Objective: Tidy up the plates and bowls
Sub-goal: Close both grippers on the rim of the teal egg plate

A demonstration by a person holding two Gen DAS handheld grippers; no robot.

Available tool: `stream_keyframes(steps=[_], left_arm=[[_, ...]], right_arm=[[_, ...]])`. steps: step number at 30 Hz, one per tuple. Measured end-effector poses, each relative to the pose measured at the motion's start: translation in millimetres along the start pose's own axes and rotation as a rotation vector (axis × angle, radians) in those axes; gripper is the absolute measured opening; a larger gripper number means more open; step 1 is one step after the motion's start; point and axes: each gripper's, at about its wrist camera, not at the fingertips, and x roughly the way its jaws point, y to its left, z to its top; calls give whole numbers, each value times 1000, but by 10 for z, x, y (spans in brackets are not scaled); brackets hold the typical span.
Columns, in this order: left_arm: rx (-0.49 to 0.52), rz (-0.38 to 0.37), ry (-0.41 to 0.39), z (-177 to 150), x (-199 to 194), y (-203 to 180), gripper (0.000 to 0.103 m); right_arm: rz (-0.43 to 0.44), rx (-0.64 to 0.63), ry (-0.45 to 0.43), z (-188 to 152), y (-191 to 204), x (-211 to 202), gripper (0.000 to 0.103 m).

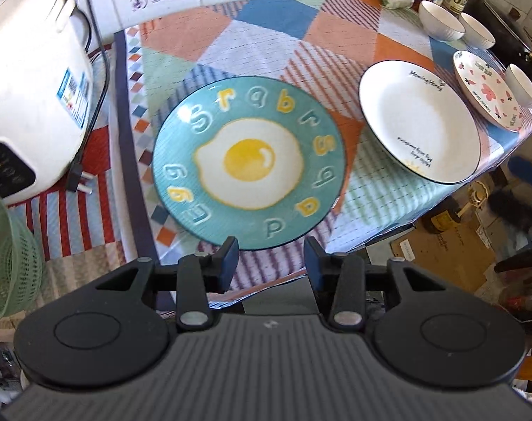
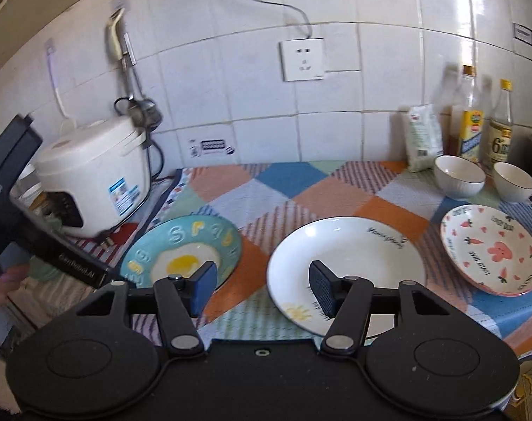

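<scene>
Two tools, our left tool (image 1: 271, 258) and right tool (image 2: 262, 286), hang apart and empty; egg plate (image 1: 248, 161) and white plate (image 2: 346, 266) lie separate, unstacked.

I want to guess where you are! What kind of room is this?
Most likely a home kitchen. A white rice cooker stands by the tiled wall, sauce bottles line the back, and plates like the blue fried-egg plate sit on a checked tablecloth.

Bright, even daylight throughout, with glare streaking the wall tiles (image 2: 469, 45) up right of the right gripper (image 2: 262, 289), soft shadows under plates, strong fisheye bending and blur toward edges.
</scene>
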Motion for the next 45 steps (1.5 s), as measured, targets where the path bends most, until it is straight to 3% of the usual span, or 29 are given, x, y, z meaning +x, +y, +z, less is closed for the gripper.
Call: stream_keyframes(steps=[7,9,14,17,24,29,31,33,39,40,42,45], left_arm=[[-15,-12,-3,-14,170,192,41],[-19,0,-4,-8,230,256,41],[-13,54,-28,23,357,470,42],[-15,93,-33,64,464,606,49],[-110,6,-1,199,727,893,46],[-97,-11,-21,247,836,927,36],[-82,-8,-33,252,875,927,32],[-87,-14,-51,252,888,950,32],[-118,-19,-87,232,897,981,32],[-115,-21,-90,230,897,981,32],[-107,-30,-93,223,894,993,31],[-102,-41,-104,199,887,1005,31]], right_arm=[[-60,-53,31,-149,271,79,65],[-63,-65,29,-169,300,105,74],[-15,-65,58,-199,333,330,75],[18,-58,78,-221,355,561,75],[29,49,164,-275,300,1133,75],[83,87,190,-250,308,1342,75],[102,96,200,-239,317,1438,73],[138,127,215,-234,303,1523,63],[128,218,218,-232,214,1668,59],[143,237,215,-232,193,1686,55],[153,264,227,-239,175,1734,31],[139,318,233,-263,146,1772,21]])
